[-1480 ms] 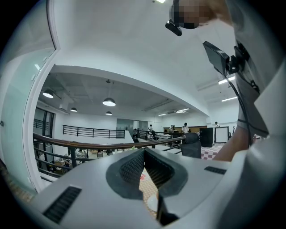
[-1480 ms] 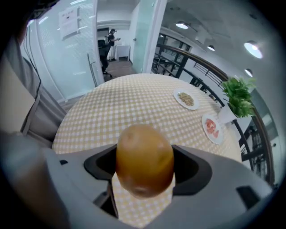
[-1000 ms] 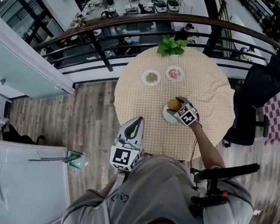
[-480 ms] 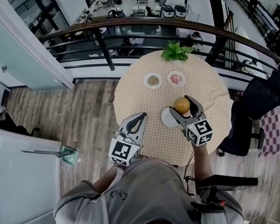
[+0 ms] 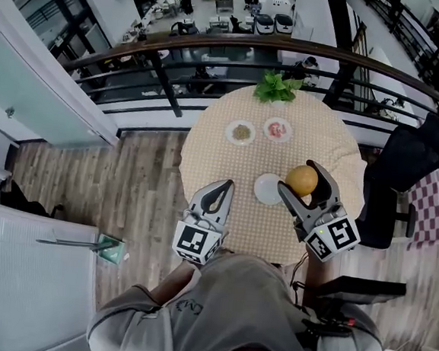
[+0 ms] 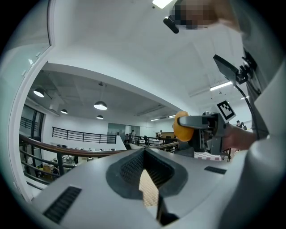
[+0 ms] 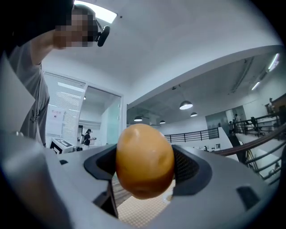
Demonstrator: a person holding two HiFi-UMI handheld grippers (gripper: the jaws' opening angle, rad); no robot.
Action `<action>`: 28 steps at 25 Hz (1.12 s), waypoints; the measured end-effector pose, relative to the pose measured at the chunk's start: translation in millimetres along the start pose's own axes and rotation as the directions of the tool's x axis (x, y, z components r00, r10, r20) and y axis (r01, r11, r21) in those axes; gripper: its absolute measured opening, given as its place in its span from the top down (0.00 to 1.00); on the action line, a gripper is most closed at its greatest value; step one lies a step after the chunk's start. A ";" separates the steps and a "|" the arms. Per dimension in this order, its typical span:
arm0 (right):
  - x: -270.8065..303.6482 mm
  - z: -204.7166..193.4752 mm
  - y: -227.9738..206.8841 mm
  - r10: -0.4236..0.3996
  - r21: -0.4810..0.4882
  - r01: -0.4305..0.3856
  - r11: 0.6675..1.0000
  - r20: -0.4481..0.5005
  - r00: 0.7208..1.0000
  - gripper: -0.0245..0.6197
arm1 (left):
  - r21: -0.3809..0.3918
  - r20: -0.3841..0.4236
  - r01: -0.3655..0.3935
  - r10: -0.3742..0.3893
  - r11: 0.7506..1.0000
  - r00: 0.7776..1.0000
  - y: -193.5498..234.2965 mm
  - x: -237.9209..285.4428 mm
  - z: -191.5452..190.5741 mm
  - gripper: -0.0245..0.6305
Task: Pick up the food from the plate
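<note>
Looking down from the head view: the right gripper (image 5: 311,188) has its jaws clamped on a round yellow-orange piece of food (image 5: 301,180), one jaw on each side. A small white round plate (image 5: 267,189) lies bare just beside those jaws, on the left gripper's side, on a round table with a beige checked cloth (image 5: 213,159). The left gripper (image 5: 221,186) sits at the table's near edge, jaws pressed together, well apart from the plate. Beyond both sets of jaws are two small dishes (image 5: 241,131) and a green leafy plant (image 5: 276,85).

Left gripper view: the left gripper (image 6: 145,154) has its jaw tips meeting, with nothing between them; only checked cloth shows through the slot behind the tips. Up and to the right of the jaws, the right gripper (image 6: 193,121) carries the food (image 6: 180,129).

Right gripper view: the right gripper (image 7: 145,166) pinches the food (image 7: 144,160) at mid-jaw, its ridged pads touching both flanks. Checked cloth shows below the jaws.
</note>
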State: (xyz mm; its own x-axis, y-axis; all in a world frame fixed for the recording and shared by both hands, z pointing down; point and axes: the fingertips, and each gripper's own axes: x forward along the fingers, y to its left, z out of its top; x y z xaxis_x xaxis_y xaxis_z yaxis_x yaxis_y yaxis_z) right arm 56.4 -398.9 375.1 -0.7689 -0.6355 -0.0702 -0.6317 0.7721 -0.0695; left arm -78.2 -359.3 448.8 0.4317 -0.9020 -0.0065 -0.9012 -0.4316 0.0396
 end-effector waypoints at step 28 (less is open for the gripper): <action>6.7 -38.6 -7.0 -0.019 -0.053 0.013 0.999 -0.106 0.994 0.42 | -0.022 0.000 -0.029 0.029 0.999 1.000 10.0 -3.3 -3.8 0.95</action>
State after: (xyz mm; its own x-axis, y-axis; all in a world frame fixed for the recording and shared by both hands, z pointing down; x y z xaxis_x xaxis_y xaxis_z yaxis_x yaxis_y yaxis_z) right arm 51.9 -408.2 413.5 -0.7632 -0.6452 0.0366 -0.6460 0.7631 -0.0178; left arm -88.4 -360.6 453.0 0.4052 -0.9142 -0.0056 -0.9123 -0.4047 0.0623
